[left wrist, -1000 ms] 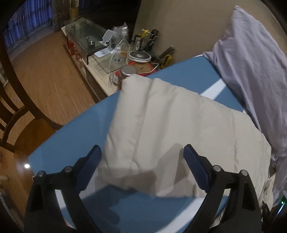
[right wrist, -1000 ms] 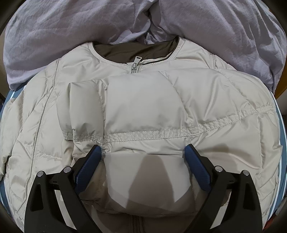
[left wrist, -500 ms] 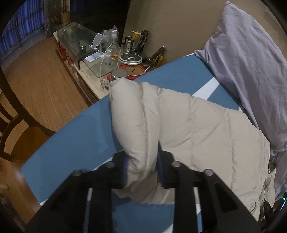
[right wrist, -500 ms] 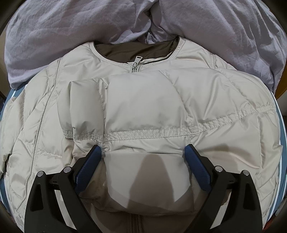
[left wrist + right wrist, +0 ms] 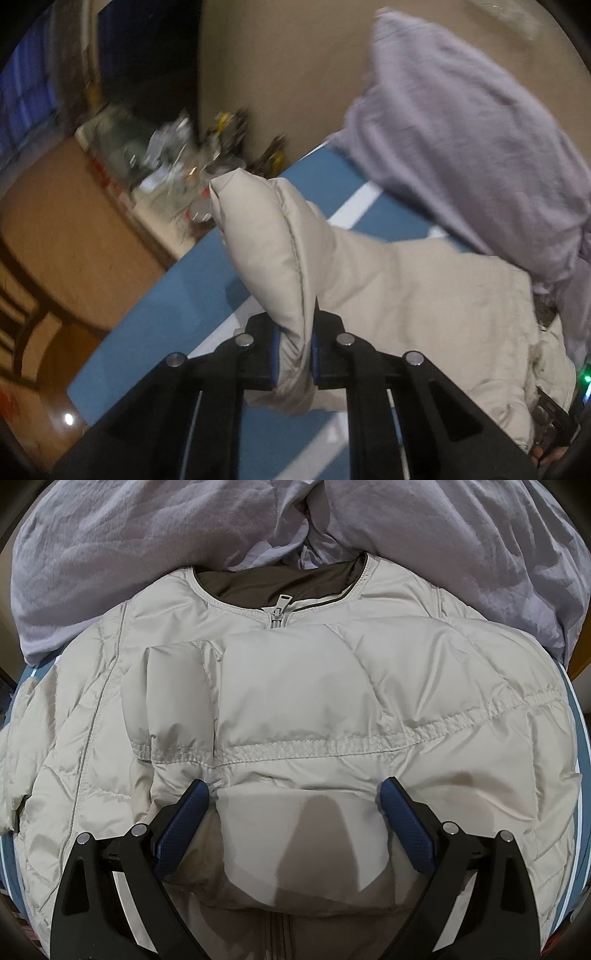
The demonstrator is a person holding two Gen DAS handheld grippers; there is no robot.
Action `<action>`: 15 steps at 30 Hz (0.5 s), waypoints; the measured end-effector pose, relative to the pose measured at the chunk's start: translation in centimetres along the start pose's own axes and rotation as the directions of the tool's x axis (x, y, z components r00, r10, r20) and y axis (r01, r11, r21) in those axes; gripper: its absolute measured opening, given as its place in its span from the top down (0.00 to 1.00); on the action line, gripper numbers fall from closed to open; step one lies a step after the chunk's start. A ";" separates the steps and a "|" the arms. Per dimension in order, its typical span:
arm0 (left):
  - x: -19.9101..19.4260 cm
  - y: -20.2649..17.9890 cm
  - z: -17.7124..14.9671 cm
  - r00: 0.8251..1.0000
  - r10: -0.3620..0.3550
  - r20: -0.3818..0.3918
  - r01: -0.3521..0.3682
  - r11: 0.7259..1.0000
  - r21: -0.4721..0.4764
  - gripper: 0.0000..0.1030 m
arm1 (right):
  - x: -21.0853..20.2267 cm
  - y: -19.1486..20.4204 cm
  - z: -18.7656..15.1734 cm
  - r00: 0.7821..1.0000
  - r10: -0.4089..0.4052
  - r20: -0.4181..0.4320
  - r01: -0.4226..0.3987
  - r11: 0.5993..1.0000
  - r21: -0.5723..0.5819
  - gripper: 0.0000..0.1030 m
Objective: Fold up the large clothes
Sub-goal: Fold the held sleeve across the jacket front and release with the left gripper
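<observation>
Since the earlier frames the left gripper (image 5: 293,349) had gone from wide open around the loose sleeve (image 5: 266,251) to pinched tight on it, and the sleeve had come up off the blue bed sheet (image 5: 177,295); its cuff end stood raised beyond the jaws, with the sheet's white stripe showing beneath; the view was blurred, which suggested the hand was in motion. That meant the fold of this sleeve was under way, and the likely next step was carrying it across onto the body of the cream puffer jacket (image 5: 443,709). The right gripper (image 5: 295,821) had not shifted; its jaws were spread wide and held nothing, hovering over the other sleeve, which lay already folded across the jacket's chest between and just beyond the jaws. Beyond that lay the zip pull (image 5: 282,602) and the brown-lined collar, and farther still the lilac bedding (image 5: 258,520) bunched against the jacket's top edge. Past the left jaws, off the bed's edge, a cluttered side table (image 5: 166,166) was too smeared to read; no brand, label or writing was legible anywhere, the zip pull included.
</observation>
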State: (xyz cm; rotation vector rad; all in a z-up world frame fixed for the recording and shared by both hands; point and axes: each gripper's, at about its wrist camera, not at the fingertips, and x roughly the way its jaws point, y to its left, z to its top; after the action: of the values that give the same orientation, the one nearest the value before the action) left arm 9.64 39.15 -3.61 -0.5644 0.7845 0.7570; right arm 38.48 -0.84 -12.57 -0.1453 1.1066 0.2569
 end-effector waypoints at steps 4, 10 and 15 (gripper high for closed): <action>-2.3 -4.2 1.4 0.995 -0.078 0.056 0.075 0.995 0.064 0.88 | -0.4 -0.1 -0.3 1.000 0.007 0.001 -0.007 1.000 0.004 0.07; -4.8 -11.3 2.2 0.974 -0.215 0.067 0.204 0.968 0.145 0.88 | -1.1 -0.2 -0.7 1.000 0.027 0.000 -0.027 1.000 0.005 0.07; -6.2 -17.2 1.6 0.942 -0.334 0.035 0.322 0.928 0.190 0.88 | -1.9 -0.6 -1.2 0.998 0.055 0.004 -0.055 0.998 0.000 0.07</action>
State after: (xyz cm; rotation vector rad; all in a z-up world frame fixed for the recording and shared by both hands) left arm 20.68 27.42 5.23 -0.4862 0.6669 0.3878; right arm 36.76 -1.94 -11.40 -0.1143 1.1082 0.3064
